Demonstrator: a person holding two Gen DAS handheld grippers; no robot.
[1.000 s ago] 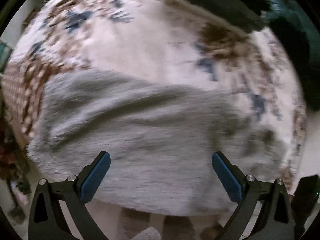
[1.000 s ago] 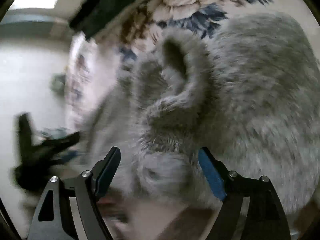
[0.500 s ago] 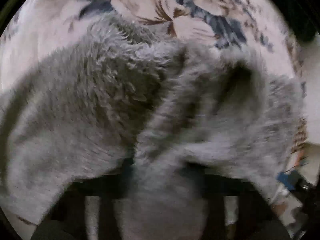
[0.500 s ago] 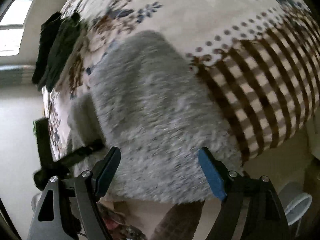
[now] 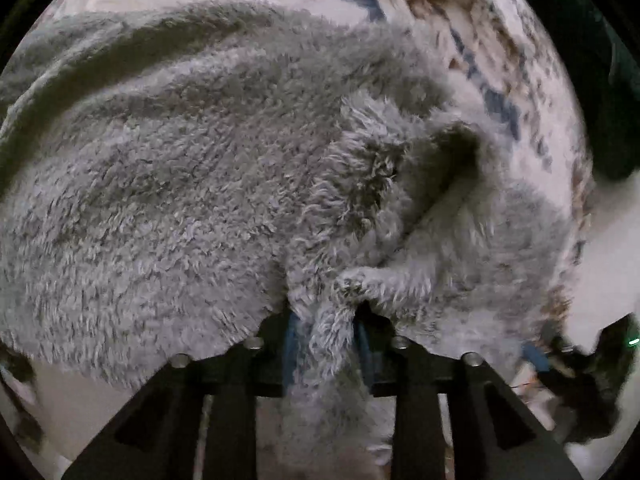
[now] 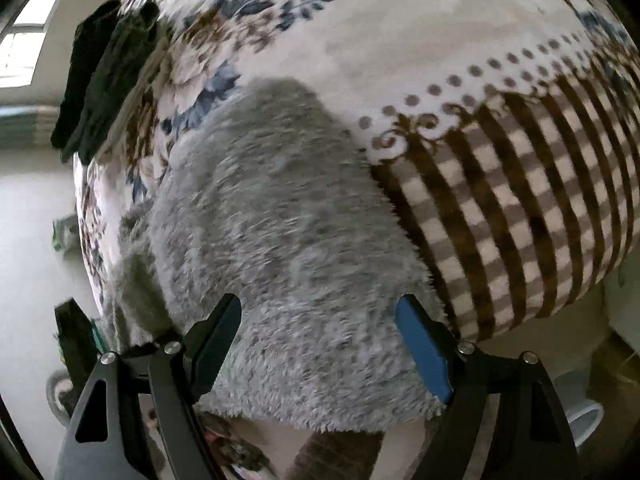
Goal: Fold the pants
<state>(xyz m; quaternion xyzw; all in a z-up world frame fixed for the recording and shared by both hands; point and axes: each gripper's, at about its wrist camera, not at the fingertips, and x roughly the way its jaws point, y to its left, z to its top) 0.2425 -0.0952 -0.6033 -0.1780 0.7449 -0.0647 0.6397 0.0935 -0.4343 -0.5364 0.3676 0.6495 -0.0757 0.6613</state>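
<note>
The left gripper [image 5: 326, 344] is clenched on a bunched fold of the fluffy grey fleece pants [image 5: 192, 184]; its jaws have just opened a little, with the fabric between them. The pants lie on the floral cream bedspread [image 6: 400, 32], their long axis running from the near bed edge toward the dark folded clothes [image 6: 100, 76] at the far left edge. Bare checked bedspread lies to the right. The right gripper [image 6: 320, 344] hangs released above the pants' near edge.
</note>
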